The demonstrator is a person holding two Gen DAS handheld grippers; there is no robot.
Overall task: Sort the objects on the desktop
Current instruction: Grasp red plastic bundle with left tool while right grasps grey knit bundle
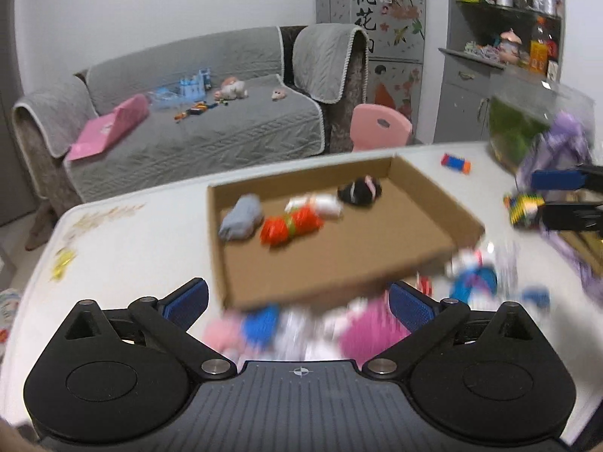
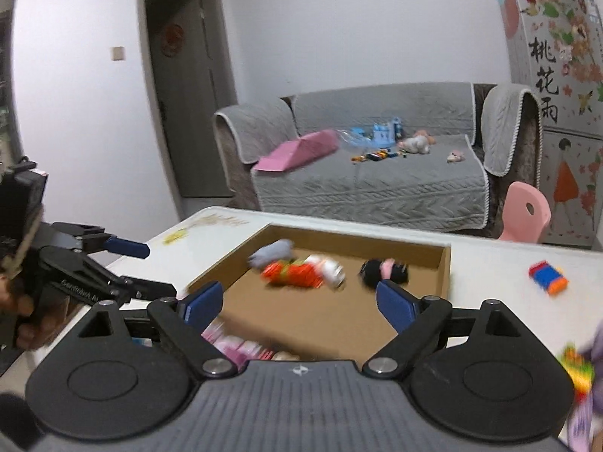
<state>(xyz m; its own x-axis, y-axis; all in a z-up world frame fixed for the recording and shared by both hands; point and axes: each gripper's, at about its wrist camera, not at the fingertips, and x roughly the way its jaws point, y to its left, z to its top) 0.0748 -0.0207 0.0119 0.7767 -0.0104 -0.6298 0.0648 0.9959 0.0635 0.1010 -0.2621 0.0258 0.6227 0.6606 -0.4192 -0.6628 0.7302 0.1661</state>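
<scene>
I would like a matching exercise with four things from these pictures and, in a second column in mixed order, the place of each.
Things:
1. red-orange toy
2. blue and orange block
3. pink folder
4. pink chair

Places:
A. on the sofa
B. inside the cardboard tray
C. on the floor behind the table
D. on the white table, outside the tray

Pairs: 1-B, 2-D, 3-A, 4-C

White table — cardboard tray holding grey toy, red packet, black toy. Left gripper spread wide — blurred pink and blue items beneath. Grey sofa behind.
</scene>
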